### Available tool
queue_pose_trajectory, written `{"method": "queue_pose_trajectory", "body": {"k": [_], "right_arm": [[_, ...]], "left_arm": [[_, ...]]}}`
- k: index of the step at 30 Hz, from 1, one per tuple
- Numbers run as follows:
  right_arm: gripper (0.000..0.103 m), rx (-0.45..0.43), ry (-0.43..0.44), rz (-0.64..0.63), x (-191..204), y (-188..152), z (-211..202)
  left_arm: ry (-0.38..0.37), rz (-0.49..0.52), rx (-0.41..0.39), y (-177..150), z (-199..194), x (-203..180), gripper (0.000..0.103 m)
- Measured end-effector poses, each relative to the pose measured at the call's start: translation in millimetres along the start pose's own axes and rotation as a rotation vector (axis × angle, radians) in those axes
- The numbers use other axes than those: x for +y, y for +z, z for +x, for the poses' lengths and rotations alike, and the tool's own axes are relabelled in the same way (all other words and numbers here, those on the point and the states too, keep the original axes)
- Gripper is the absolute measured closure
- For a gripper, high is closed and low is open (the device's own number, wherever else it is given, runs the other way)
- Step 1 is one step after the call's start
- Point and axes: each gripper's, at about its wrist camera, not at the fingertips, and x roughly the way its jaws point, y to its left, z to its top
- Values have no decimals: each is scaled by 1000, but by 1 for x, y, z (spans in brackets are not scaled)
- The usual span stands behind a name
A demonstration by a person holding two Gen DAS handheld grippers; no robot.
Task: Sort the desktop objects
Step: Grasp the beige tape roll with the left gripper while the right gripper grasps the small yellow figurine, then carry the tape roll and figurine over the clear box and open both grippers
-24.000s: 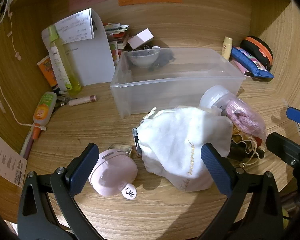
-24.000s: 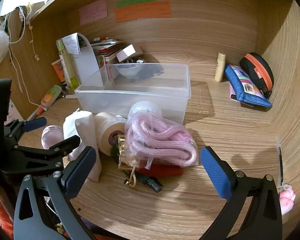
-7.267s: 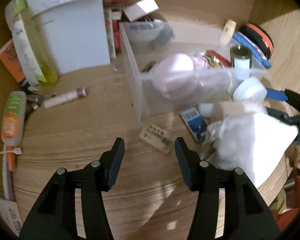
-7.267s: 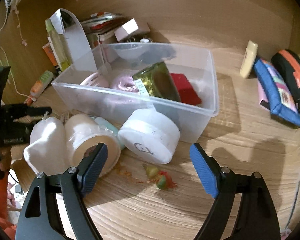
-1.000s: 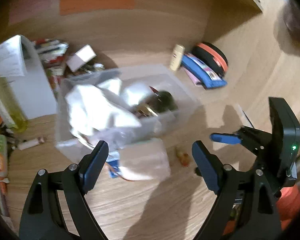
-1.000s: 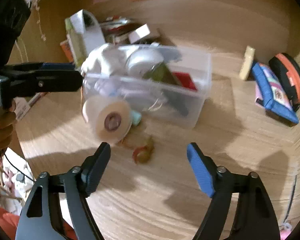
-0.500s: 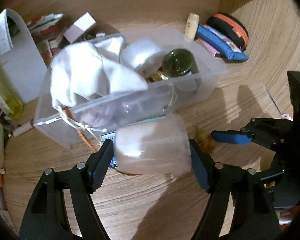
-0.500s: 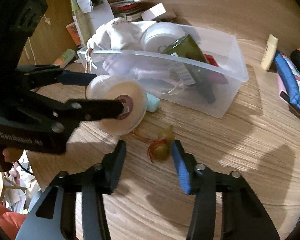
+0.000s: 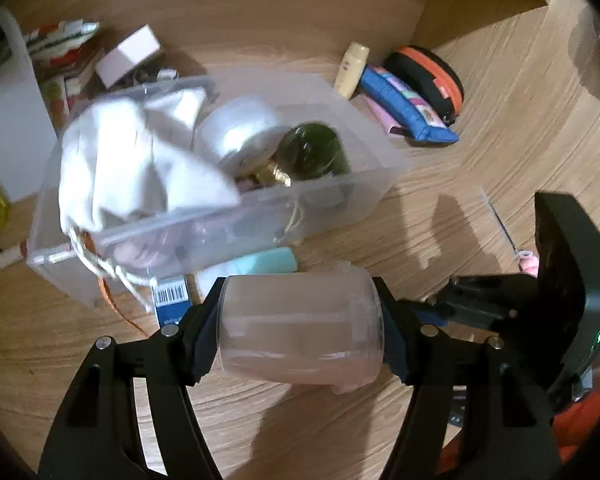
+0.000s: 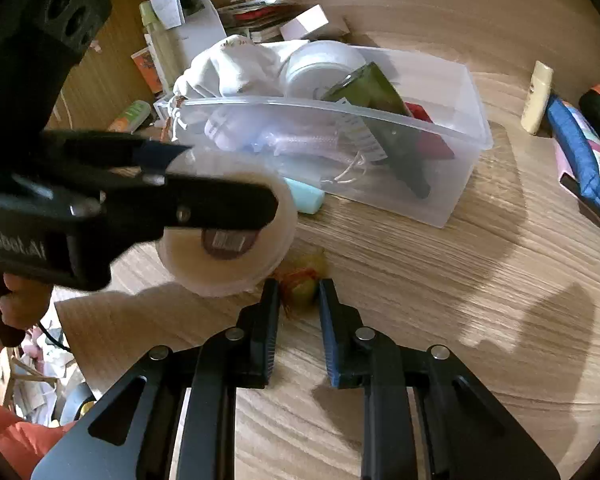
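Since half a second ago the right gripper (image 10: pixel 299 294) has been narrowed a lot, and its fingers are now closed in tight around a small yellow-green and red trinket (image 10: pixel 302 280) lying on the wooden desk (image 10: pixel 440 300); whether the pads actually press it can't be told for sure, but it looks pinched. Meanwhile the left gripper (image 9: pixel 300 324) is clamped on a frosted pink-white jar (image 9: pixel 300 326), held sideways and lifted clear of the desk, pretty blurry in both views. From the right wrist view the jar's round base with a brown label (image 10: pixel 228 242) is seen just left of the trinket. Just behind the jar, a mint-coloured case (image 9: pixel 266 262) and a blue barcoded box (image 9: pixel 170 302) are lying against the front of the clear plastic bin (image 9: pixel 340 200). Inside the bin a white cloth bag (image 9: pixel 128 168), a white round tub (image 9: pixel 240 132) and a dark green bottle (image 9: pixel 314 156) are piled up. Well off to the right, a blue pouch (image 9: pixel 408 110) and a black-orange case (image 9: pixel 428 78) are parked by the wall.
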Motion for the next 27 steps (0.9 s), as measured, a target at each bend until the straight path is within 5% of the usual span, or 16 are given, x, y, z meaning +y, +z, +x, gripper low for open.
{"method": "queue_pose_trajectory", "body": {"k": [7, 15, 27], "right_arm": [[85, -63, -68, -4, -2, 0, -26], [85, -186, -114, 39, -21, 42, -58], [85, -306, -126, 52, -41, 112, -71]], "left_arm": [[-23, -20, -97, 23, -27, -1, 36], [-8, -89, -237, 42, -65, 21, 35], [140, -197, -305, 64, -88, 91, 35]]}}
